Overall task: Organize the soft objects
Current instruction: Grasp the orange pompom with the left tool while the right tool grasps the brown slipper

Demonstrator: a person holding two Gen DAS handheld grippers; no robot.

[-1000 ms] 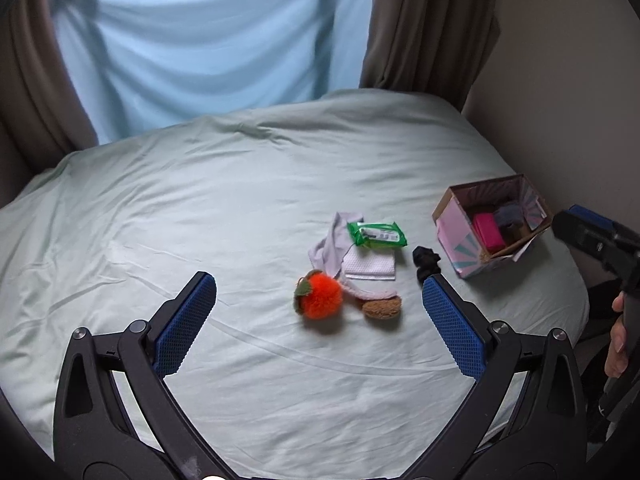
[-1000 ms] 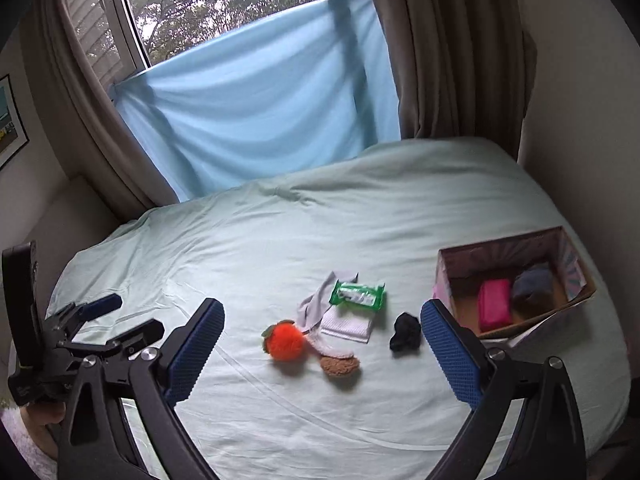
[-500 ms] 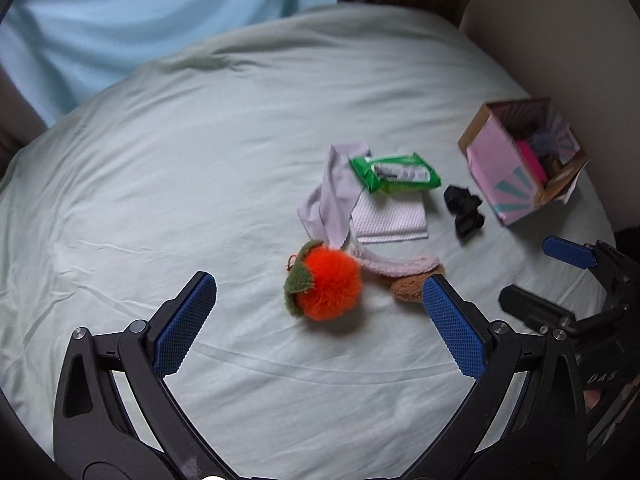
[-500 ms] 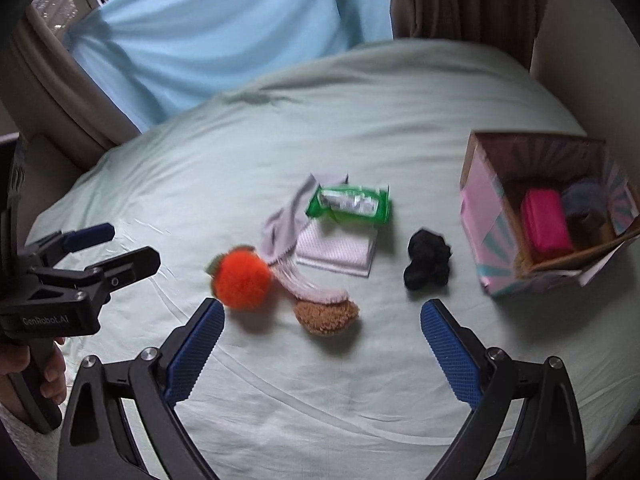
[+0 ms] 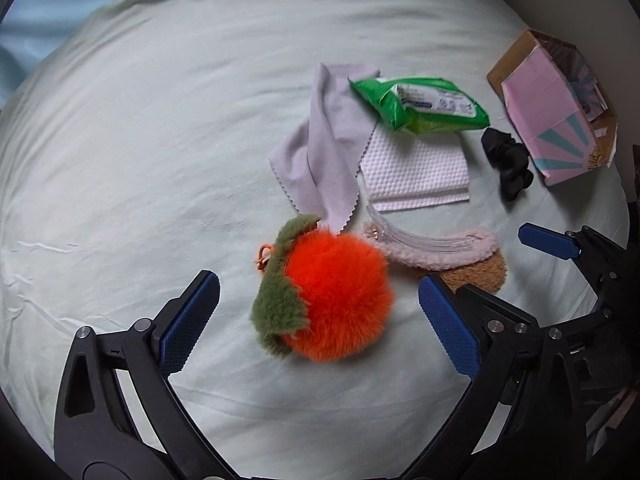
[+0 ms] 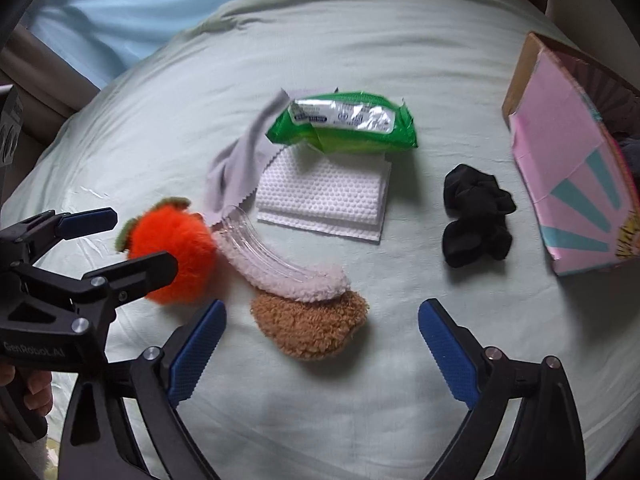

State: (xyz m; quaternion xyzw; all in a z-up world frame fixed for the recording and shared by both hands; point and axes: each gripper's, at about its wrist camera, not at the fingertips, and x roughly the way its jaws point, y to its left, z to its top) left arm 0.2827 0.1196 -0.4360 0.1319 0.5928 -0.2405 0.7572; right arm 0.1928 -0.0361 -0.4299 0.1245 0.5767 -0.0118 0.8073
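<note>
An orange plush fruit (image 5: 340,296) with a green leaf lies on the pale green bed sheet (image 5: 140,160). My left gripper (image 5: 316,292) hangs low over it, open, a finger on each side and neither pad touching. A brown fuzzy pad (image 6: 312,328) lies under a pink fleecy band (image 6: 280,268) that has a clear plastic strip. My right gripper (image 6: 323,312) straddles the brown pad from above. Its jaws are closing, wide apart, and the pads touch nothing. A lilac cloth (image 6: 236,168), a white quilted cloth (image 6: 320,200) and a black scrunchie (image 6: 476,216) lie beyond.
A green wipes pack (image 6: 344,124) rests on the cloths. At the right edge of the bed stands a pink cardboard box (image 6: 572,168), by a wall. A hand (image 6: 32,392) holds the left gripper's handle. Blue fabric hangs behind the bed.
Both grippers have come down and tilted toward the bed, so the plush and brown pad now sit large between the fingers. The right fingers stand slightly closer together.
</note>
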